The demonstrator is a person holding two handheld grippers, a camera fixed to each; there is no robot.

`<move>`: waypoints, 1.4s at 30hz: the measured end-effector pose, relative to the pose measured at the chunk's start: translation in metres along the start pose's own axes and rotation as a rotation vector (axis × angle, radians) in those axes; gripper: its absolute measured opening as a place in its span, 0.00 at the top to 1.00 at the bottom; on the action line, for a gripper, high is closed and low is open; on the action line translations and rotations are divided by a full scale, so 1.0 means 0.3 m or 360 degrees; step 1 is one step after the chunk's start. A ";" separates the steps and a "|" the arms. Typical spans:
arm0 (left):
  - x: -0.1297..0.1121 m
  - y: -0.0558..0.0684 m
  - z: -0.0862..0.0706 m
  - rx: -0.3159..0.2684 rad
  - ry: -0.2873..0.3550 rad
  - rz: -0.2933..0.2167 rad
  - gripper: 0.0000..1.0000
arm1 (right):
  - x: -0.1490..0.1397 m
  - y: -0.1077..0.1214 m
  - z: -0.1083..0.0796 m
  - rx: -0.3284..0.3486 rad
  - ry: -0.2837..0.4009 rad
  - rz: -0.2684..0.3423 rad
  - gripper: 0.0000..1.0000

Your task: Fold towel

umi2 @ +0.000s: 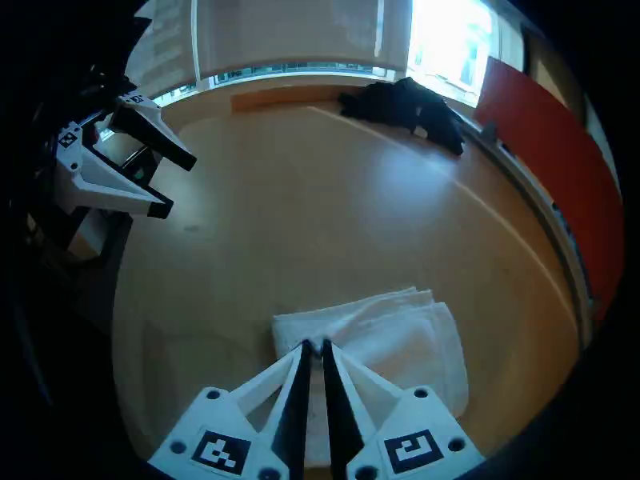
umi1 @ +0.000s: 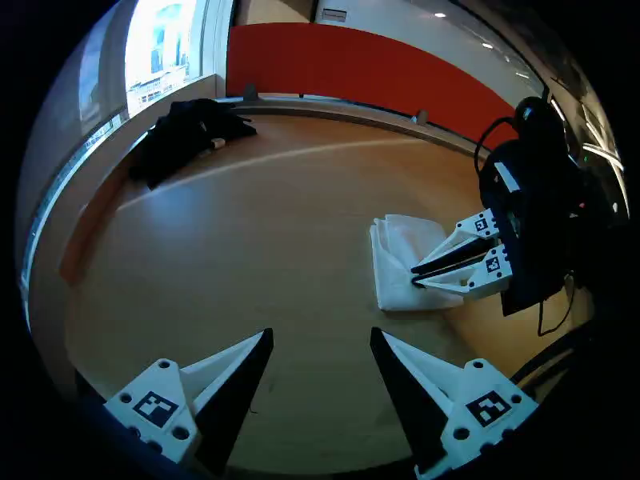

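Big wooden table (umi1: 264, 224) by a bright window (umi1: 160, 48), with a red panel (umi1: 336, 64) running along the back edge. Pretty bare setup.

The towel (umi2: 384, 328) is white and sits on the table near the right-hand side. It's already bunched down into a small, thick rectangle with several layers stacked along one edge. So I'd say the folding is mostly done, maybe completely. The edges look a bit soft and not perfectly squared, so there may be one more fold or a quick tidy left. Hard to call from here.

The right gripper (umi2: 314, 348) is down at the near edge of the towel, fingers almost together with just a sliver of gap. Its tips are right on the cloth, but I honestly can't tell if any fabric is pinched between them or if it's just resting there. From the left gripper view you can see it (umi1: 416, 278) lying across the towel's top.

The left gripper (umi1: 320, 332) is well apart from the towel, jaws spread wide, holding nothing, over bare wood. From the right gripper view it (umi2: 178, 188) hangs off near the table's far edge.

Only other thing around is a heap of black fabric (umi1: 188, 132) way over in the corner by the window, nowhere near the action.
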State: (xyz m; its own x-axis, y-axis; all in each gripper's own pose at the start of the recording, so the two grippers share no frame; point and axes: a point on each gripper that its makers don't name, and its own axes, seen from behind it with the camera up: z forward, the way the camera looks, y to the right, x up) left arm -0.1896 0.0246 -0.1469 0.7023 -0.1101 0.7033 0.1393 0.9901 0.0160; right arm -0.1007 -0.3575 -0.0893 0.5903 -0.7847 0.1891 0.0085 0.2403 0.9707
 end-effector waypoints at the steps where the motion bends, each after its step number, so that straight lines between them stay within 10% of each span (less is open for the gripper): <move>1: 0.000 -0.001 0.001 0.0001 -0.0001 0.0001 0.10 | -0.001 -0.001 -0.002 0.0000 0.0000 0.0004 0.77; 12: 0.000 -0.002 0.004 0.0005 -0.0004 0.0002 0.10 | -0.025 -0.017 -0.035 0.0012 0.0005 0.0037 0.35; 42: 0.002 0.042 0.032 -0.0015 -0.0025 0.0049 0.10 | -0.284 0.013 -0.184 -0.0214 -0.0049 0.0362 0.33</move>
State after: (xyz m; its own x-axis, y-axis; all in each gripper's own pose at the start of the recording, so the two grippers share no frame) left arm -0.1940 0.0378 -0.1394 0.6952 -0.0781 0.7146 0.1243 0.9922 -0.0125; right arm -0.1064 -0.2581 -0.1100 0.5643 -0.7186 0.4065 -0.0131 0.4845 0.8747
